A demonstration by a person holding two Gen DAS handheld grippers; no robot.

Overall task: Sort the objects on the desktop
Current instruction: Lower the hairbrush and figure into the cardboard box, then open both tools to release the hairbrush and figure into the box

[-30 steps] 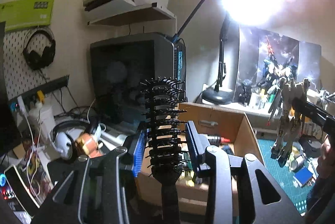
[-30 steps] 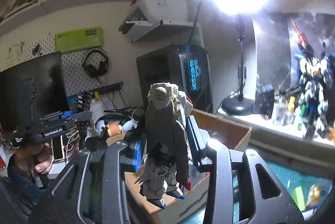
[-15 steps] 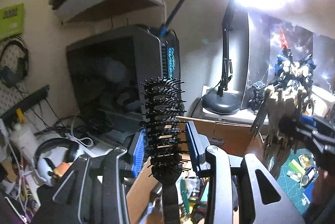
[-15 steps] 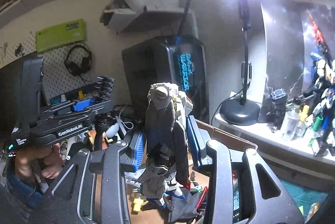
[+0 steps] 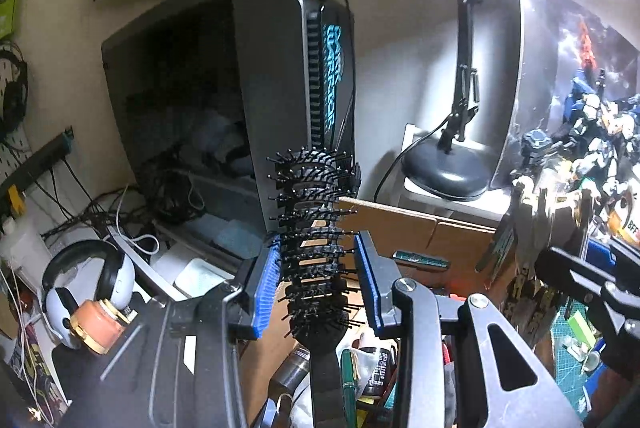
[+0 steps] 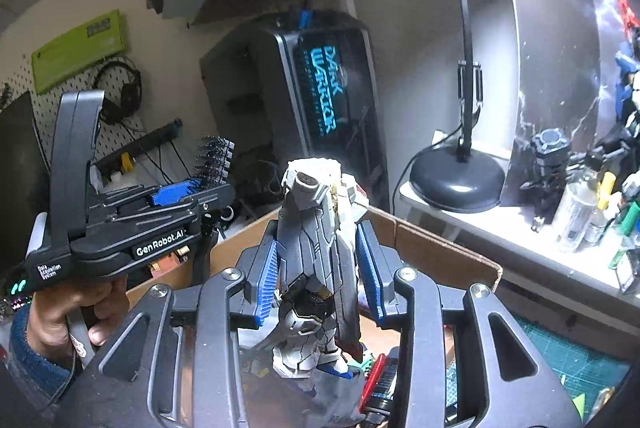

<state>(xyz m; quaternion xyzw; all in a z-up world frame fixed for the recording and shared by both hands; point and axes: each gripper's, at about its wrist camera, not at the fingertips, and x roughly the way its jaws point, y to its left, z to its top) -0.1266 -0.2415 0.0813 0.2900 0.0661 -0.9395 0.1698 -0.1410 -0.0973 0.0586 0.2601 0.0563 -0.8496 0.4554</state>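
Setting: cluttered hobby desk under a glaring lamp, both grippers hovering over an open brown cardboard box [image 6: 436, 248] that is holding pens, small bottles and other odds and ends.
Left gripper: the left gripper [image 5: 316, 284] is pinching a black plastic vented hairbrush [image 5: 314, 224] between its blue ribbed pads [image 5: 267, 288]; the bristles are pressing against both pads, the head is standing upright and the handle is running down toward the camera.
Right gripper: the right gripper [image 6: 316, 278] is clamping a grey and white robot model figure [image 6: 320, 252] at its midsection, the figure standing upright with its round-capped top above the pads and its legs hanging over the box contents.
Cross view: in the right wrist view the left gripper [image 6: 188, 193] is sitting to the left, held in a hand [image 6: 76, 312], with the brush bristles [image 6: 214, 157] poking up from it; in the left wrist view the figure [image 5: 548, 228] is showing at the right edge.
Box position: the box is lying just below and beyond both held objects.
Behind the box: a dark grey computer tower with glowing blue lettering [image 6: 316, 87] is standing against the wall, a black round-based desk lamp [image 6: 456, 179] beside it on a white ledge.
Left side: white and black headphones [image 5: 84, 280] are resting among cables.
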